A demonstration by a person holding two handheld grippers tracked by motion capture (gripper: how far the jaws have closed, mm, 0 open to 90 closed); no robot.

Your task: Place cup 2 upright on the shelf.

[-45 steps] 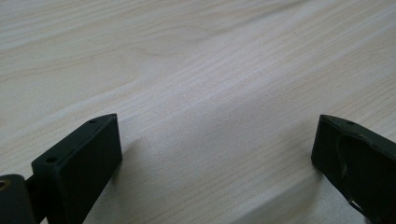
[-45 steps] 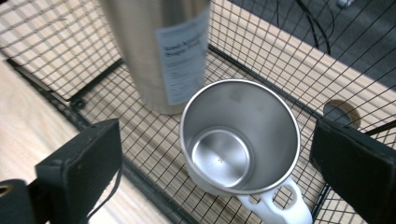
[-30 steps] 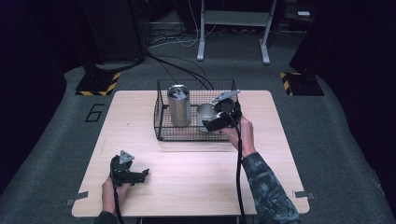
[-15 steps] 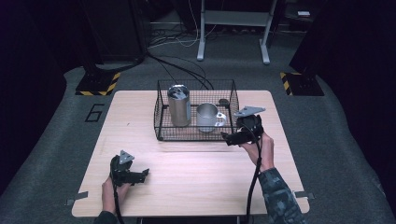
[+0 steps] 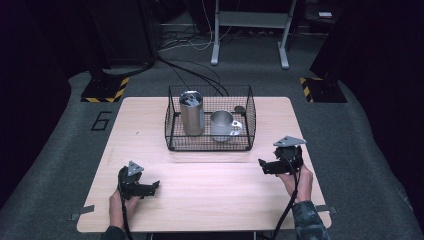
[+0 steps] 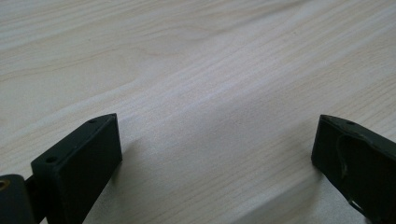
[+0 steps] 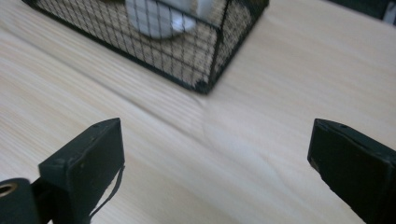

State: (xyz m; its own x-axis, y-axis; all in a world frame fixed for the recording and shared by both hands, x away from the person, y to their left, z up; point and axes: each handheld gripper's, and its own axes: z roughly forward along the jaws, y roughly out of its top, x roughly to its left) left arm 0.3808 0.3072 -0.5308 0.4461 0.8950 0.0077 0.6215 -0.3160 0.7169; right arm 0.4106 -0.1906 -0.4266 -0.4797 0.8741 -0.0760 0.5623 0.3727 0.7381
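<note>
Right hand-held gripper (image 5: 270, 165) pulled back from basket (image 5: 210, 145) to near right of surface (image 5: 215, 190), jaws wide, empty. Mug (image 5: 221, 125) upright in basket, far-left of it. Left hand-held gripper (image 5: 145, 188) open, farther.

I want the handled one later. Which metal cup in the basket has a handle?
The shorter mug, right of the tall tumbler in the wire basket; its handle points right, the tumbler has none.
</note>
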